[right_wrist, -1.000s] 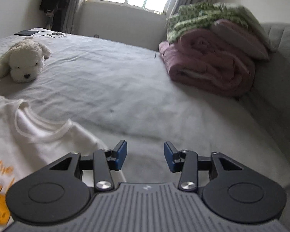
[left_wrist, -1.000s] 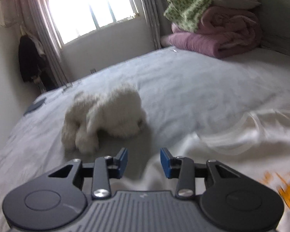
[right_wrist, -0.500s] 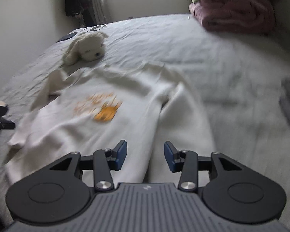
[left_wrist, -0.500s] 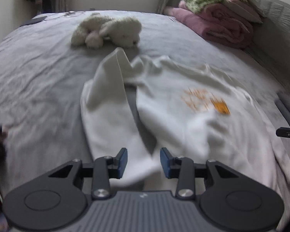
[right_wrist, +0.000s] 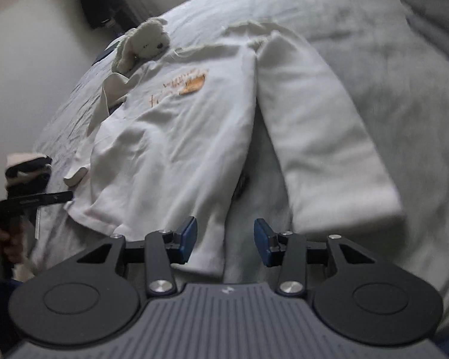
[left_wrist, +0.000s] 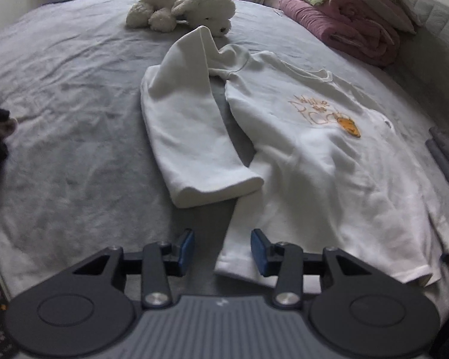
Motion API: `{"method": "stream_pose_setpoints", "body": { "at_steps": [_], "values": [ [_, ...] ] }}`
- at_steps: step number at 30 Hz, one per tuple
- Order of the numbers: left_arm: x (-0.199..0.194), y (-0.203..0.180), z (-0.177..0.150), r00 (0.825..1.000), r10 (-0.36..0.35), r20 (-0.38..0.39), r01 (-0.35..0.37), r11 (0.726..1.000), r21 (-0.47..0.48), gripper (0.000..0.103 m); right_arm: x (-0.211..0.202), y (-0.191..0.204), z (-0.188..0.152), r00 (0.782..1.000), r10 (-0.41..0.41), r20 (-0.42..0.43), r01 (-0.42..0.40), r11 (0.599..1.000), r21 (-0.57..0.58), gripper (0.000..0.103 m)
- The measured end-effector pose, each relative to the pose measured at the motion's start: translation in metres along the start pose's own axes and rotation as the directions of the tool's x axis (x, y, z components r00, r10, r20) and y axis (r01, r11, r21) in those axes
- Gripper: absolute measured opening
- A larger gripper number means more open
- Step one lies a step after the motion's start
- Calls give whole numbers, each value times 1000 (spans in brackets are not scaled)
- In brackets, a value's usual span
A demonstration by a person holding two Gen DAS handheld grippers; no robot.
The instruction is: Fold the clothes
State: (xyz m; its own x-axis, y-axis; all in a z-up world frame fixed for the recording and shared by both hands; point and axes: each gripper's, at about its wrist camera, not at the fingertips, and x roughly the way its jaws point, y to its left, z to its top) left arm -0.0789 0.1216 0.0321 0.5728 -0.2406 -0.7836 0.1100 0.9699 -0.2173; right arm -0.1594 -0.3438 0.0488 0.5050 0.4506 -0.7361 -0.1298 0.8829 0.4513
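Observation:
A white long-sleeved shirt (left_wrist: pixel 314 155) with an orange print lies front up on the grey bed (left_wrist: pixel 60 89), hem nearest me. Its one sleeve (left_wrist: pixel 191 137) lies down along the body on the left, the other sleeve (right_wrist: pixel 320 137) likewise on the right. My left gripper (left_wrist: pixel 222 249) hovers at the hem's left corner; its jaws are opening, the corner lies between them and the pads do not press it. At the hem's right corner (right_wrist: pixel 209 254), my right gripper (right_wrist: pixel 224 242) stands open over the cloth. The shirt (right_wrist: pixel 170 149) looks blurred in the right wrist view.
A white plush dog (left_wrist: pixel 188 9) lies just beyond the collar. Folded pink and green blankets (left_wrist: pixel 353 21) are stacked at the far right by the headboard. Dark and white clothing (right_wrist: pixel 27 173) sits at the bed's left edge, beside a hand holding the other gripper.
Both views swung from the far part of the bed down to the shirt's near hem. The left jaws now stand slightly wider apart; the right jaws keep the same gap.

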Motion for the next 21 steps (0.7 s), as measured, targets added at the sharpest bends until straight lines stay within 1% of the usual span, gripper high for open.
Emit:
{"method": "stream_pose_setpoints", "body": {
  "at_steps": [1, 4, 5, 6, 7, 8, 9, 10, 12, 16, 18, 21],
  "values": [
    [2, -1, 0, 1000, 2, -1, -2, 1000, 5, 47, 2, 1, -3, 1000, -1, -8, 1, 1000, 2, 44],
    [7, -5, -2, 1000, 15, -5, -15, 1000, 26, 47, 9, 1, -8, 1000, -2, -17, 2, 1000, 12, 47],
    [9, -7, -4, 1000, 23, -6, -23, 999, 35, 46, 10, 1, -9, 1000, -11, -15, 11, 1000, 6, 45],
    [10, -10, -5, 1000, 30, -4, -30, 998, 54, 45, 12, 3, -11, 1000, -24, -12, 24, 1000, -9, 39],
    [10, -13, -6, 999, 37, -2, -37, 997, 75, 30, 13, 4, -12, 999, -37, -7, 36, 999, -26, 32],
    [10, -15, -6, 1000, 25, -7, -24, 997, 79, 18, 14, 6, -13, 999, -42, -3, 42, 998, -38, 27],
    [9, -16, -6, 1000, 8, -14, -7, 997, 78, 6, 14, 7, -14, 999, -39, -5, 39, 998, -44, 15],
    [7, -16, -6, 1000, 2, -14, -1, 998, 68, 6, 15, 6, -14, 1000, -27, -8, 26, 999, -45, 7],
    [-2, -14, -3, 1000, -9, -1, 9, 999, 44, 5, 12, 8, -15, 999, -32, -3, 32, 998, -54, 6],
    [-35, -2, -2, 998, -45, 40, 46, 998, -44, 5, -9, 1, -9, 998, -29, 53, 29, 1000, -1, 6],
    [-54, -1, -8, 996, -60, 59, 63, 996, -55, 5, -25, -5, -4, 996, -15, 83, 12, 999, 32, 5],
    [-71, -7, -18, 996, -70, 57, 72, 996, -44, 5, -50, -7, 4, 992, -10, 125, 6, 999, 37, 5]
  ]
}}
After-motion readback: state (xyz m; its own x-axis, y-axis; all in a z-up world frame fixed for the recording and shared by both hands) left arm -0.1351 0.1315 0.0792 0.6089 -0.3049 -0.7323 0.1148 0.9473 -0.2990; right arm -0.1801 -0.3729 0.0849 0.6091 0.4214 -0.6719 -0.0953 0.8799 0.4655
